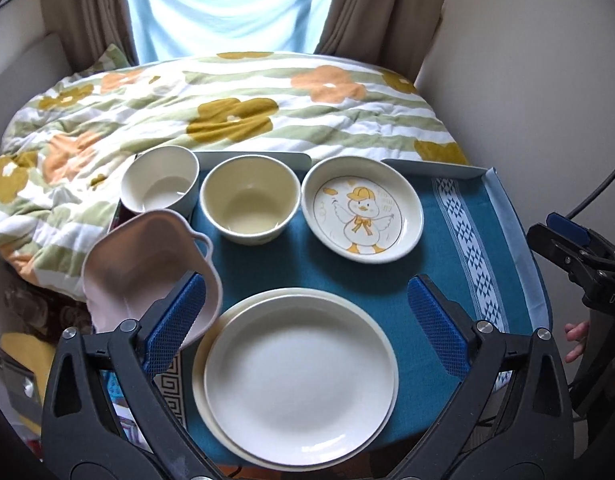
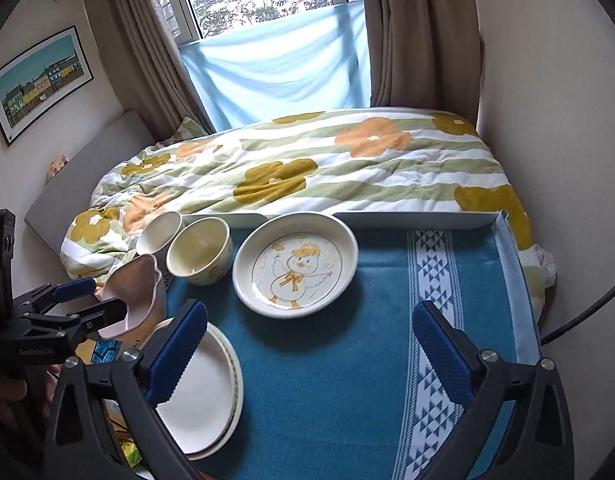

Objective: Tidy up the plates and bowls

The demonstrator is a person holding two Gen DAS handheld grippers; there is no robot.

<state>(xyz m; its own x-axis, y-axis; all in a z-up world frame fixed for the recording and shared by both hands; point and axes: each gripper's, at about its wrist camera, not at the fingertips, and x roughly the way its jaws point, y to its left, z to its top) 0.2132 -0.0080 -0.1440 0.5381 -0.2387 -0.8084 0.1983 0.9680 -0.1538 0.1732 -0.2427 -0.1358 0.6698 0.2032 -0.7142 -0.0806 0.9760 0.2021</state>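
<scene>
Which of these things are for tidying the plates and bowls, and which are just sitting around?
For the job:
stacked white plates
duck plate
cream bowl
white bowl
pink bowl

Just lying about:
flowered quilt
blue tablecloth
curtains
framed picture

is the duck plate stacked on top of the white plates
No, the duck plate sits alone on the blue cloth, apart from the stacked white plates.

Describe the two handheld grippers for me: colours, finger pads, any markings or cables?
Both the left gripper and the right gripper have black plastic frames with silver bolts and blue cross-hatched pads. White "GenRobot.AI" lettering marks the left one's side. A dark cable curves past at the right.
</scene>
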